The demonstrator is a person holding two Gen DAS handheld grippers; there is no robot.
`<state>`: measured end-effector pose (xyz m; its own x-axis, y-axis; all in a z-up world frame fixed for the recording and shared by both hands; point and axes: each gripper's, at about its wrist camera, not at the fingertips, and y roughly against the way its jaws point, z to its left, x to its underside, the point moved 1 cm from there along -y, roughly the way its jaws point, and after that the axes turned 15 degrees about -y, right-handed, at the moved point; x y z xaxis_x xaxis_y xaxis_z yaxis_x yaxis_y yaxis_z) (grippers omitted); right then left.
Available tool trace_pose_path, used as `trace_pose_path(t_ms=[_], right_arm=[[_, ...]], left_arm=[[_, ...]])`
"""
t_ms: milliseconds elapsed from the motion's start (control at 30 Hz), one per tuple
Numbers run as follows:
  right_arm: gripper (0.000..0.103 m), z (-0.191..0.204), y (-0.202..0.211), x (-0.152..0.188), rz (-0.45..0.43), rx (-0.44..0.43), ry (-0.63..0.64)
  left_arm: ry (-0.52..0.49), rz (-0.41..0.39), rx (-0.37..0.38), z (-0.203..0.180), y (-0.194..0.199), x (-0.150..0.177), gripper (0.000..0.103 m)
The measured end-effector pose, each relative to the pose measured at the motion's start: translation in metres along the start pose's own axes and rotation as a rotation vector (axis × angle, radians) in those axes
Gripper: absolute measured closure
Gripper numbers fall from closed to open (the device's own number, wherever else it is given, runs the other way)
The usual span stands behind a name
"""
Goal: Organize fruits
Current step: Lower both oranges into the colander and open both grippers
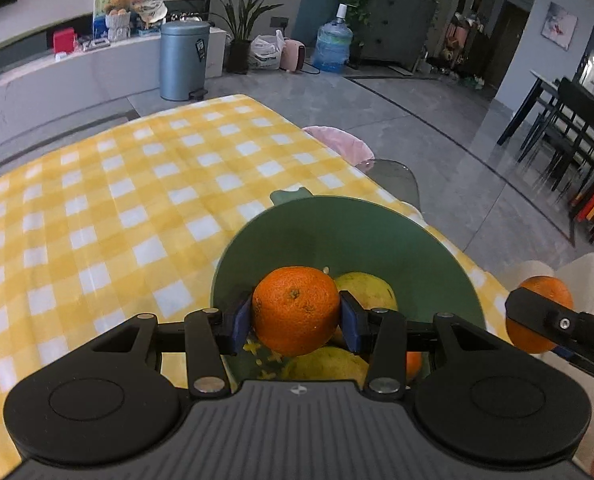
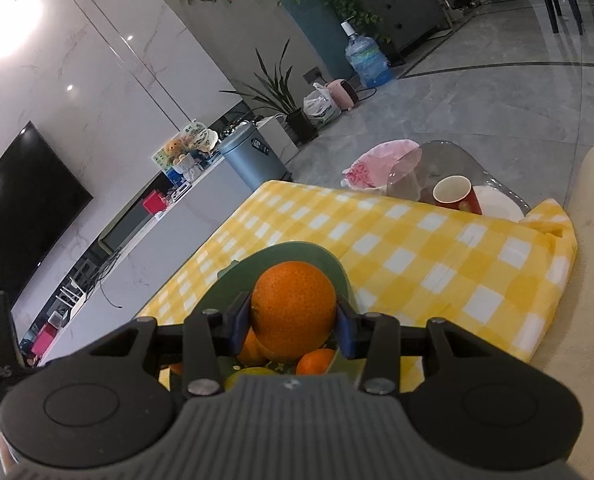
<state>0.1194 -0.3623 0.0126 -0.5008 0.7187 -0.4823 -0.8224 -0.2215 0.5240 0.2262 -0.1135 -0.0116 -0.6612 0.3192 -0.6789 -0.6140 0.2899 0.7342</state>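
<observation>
Left gripper [image 1: 295, 312] — orange [image 1: 295, 309] stem-scar camera-ward

Red cup [image 2: 455, 196], blue bin [image 1: 184, 60]

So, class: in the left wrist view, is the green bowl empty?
No: the green bowl holds yellow-green fruits beneath the orange gripped by the left gripper.

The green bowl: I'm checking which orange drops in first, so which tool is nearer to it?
Left. The left tool holds its orange over the green bowl; the right tool hangs off beside the bowl's rim.
</observation>
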Motion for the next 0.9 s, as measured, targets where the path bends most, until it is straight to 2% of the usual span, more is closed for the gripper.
trace_pose_path(t_ms=[67, 133, 267, 467, 733, 900], right_arm=[[0.063, -0.001, -0.001, 0.000, 0.002, 0.002, -0.006], [0.063, -0.001, -0.002, 0.001, 0.007, 0.005, -0.005], [0.063, -0.002, -0.005, 0.001, 0.014, 0.011, -0.007], [0.063, 0.001, -0.005, 0.004, 0.001, -0.010, 0.006], [0.063, -0.004, -0.026, 0.011, 0.013, -0.026, -0.018], [0.061, 0.004, -0.044, 0.018, 0.045, 0.007, 0.014]], left_arm=[[0.000, 0.012, -0.013, -0.001, 0.000, -0.001, 0.051], [0.012, 0.016, -0.032, 0.000, 0.002, 0.000, 0.045], [0.038, -0.014, -0.021, 0.004, 0.016, 0.003, 0.036], [0.103, -0.065, -0.053, 0.013, 0.033, 0.010, 0.027], [0.172, -0.109, -0.024, 0.023, 0.035, 0.028, 0.025], [0.176, -0.103, 0.005, 0.025, 0.031, 0.036, 0.024]])
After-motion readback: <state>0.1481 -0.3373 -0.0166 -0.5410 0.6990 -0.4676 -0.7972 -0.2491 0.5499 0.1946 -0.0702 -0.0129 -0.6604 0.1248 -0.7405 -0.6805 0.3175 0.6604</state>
